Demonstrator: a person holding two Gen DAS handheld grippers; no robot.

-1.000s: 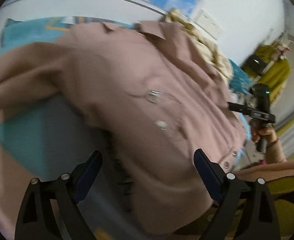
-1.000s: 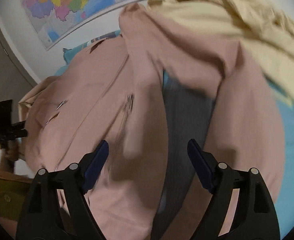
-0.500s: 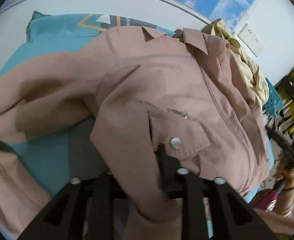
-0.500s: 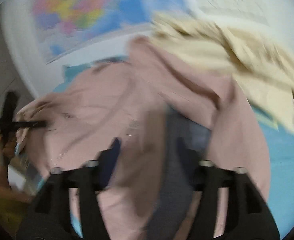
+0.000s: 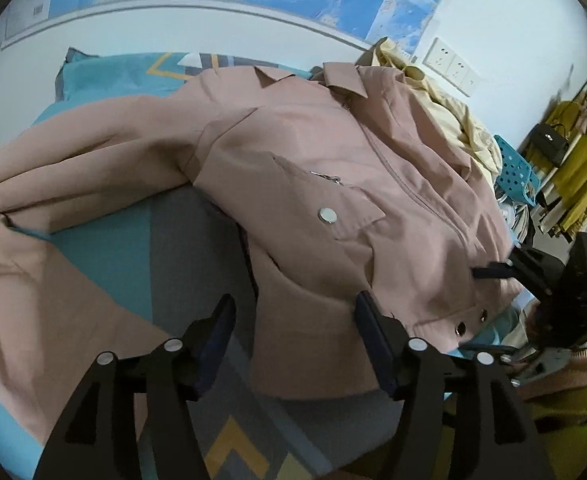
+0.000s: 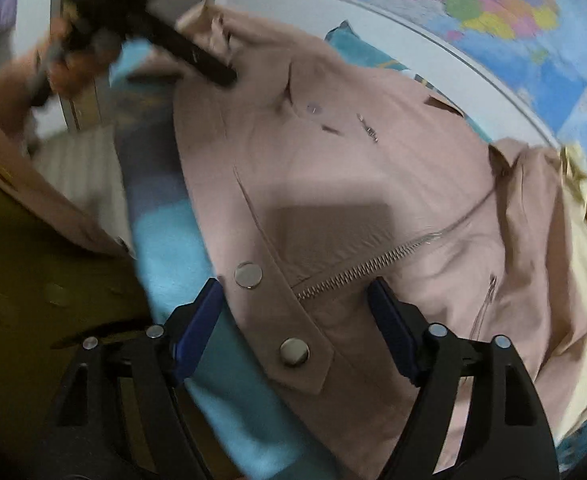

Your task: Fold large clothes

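I have both the left gripper (image 5: 295, 330) and right gripper (image 6: 295, 314) spread wide, holding nothing, at the hem of the pink jacket (image 5: 325, 184), which lies flat on the bed (image 5: 105, 248). Nothing looks folded (its sleeve (image 5: 53, 184) sprawls toward 9 o'clock), so I judge the whole fold remains.

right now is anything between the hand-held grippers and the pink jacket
Nothing visible. Both the left hand-held gripper and the right hand-held gripper are open, with the pink jacket directly between their fingers at its hem. The cream garment lies beyond.
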